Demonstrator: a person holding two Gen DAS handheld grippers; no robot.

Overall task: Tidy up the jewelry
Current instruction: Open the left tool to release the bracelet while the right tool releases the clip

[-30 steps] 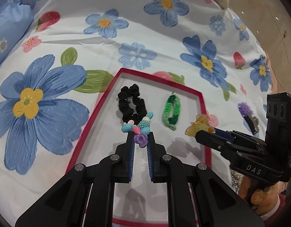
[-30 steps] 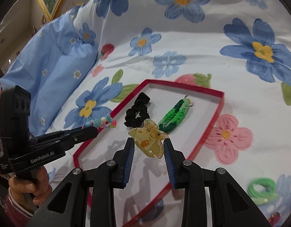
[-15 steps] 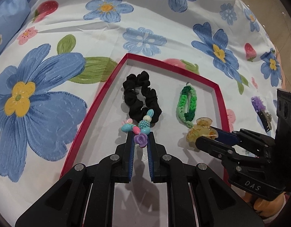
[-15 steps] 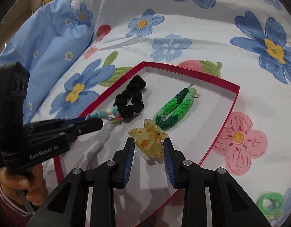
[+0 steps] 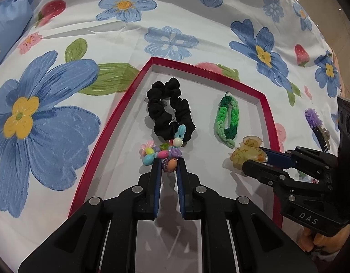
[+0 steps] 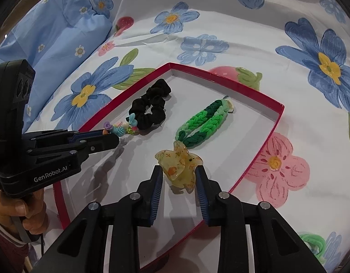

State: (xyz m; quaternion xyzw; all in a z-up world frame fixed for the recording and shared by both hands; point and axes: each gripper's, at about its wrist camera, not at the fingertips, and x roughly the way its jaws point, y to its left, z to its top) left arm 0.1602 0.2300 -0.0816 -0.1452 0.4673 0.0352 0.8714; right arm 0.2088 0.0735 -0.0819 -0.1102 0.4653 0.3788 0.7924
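Inside the red tray [image 5: 263, 104], near the black scrunchie [image 5: 170, 109], the left hand-held gripper [image 5: 168, 166] pinches a light, floppy bead bracelet [image 5: 161, 152] by one bead, while the right hand-held gripper [image 6: 178, 175], closing, squeezes the stiff, brittle-looking claw clip [image 6: 178, 163] at its sides.

Your tray [image 5: 264, 104] lies on the bedsheet [image 5: 186, 9]. In it, from your left wrist view, the scrunchie [image 5: 169, 111] sits at the far left and the braided band [image 5: 227, 119] to its right, apart. The bead bracelet [image 5: 162, 152] lies just before the scrunchie, touching it. The claw clip [image 6: 178, 166] sits just before the braided band's near end. Right of the tray, a fuzzy hair clip [image 5: 316, 125] lies on the sheet.
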